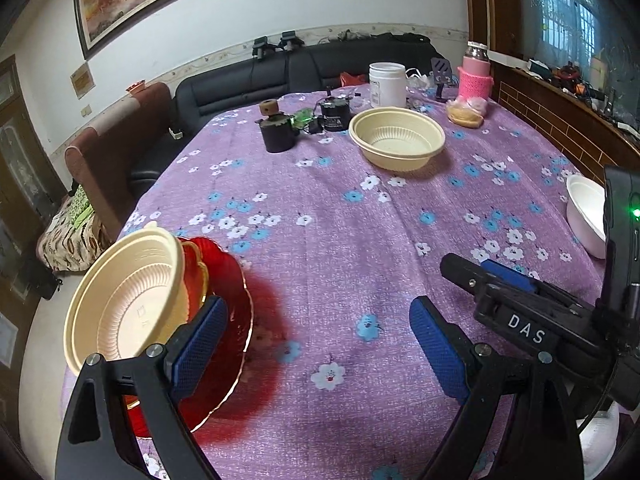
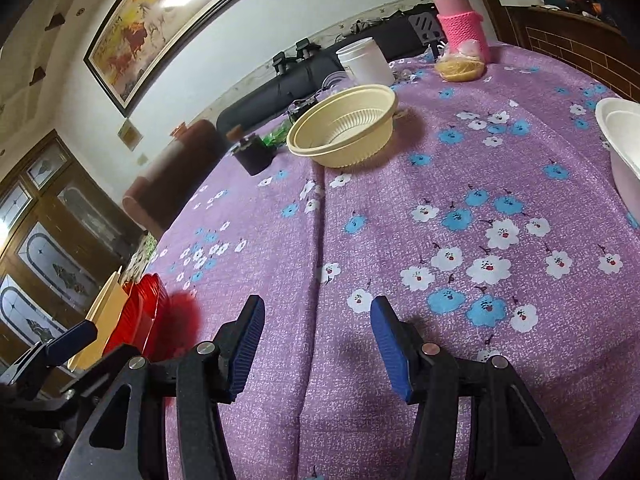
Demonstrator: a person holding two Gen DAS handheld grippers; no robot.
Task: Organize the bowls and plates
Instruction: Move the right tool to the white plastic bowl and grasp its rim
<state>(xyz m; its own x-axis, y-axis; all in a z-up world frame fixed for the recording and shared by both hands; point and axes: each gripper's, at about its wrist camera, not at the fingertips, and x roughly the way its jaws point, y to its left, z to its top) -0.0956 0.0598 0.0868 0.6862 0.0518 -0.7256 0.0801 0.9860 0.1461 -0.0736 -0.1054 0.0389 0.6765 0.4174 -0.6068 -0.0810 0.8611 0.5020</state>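
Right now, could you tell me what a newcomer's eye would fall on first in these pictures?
Probably the red plate at the table's near left edge, casting a red glow on the purple floral tablecloth, with a cream bowl tipped up on it. Next, a second cream bowl standing alone farther back, and the pink bottle at the far end.

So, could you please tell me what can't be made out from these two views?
- White bowl: left wrist view, right part hidden behind the right gripper; right wrist view, cut off by the right edge.
- Red plates: the cream bowl and a left gripper finger cover much of them.
- White jar label: too small to read.
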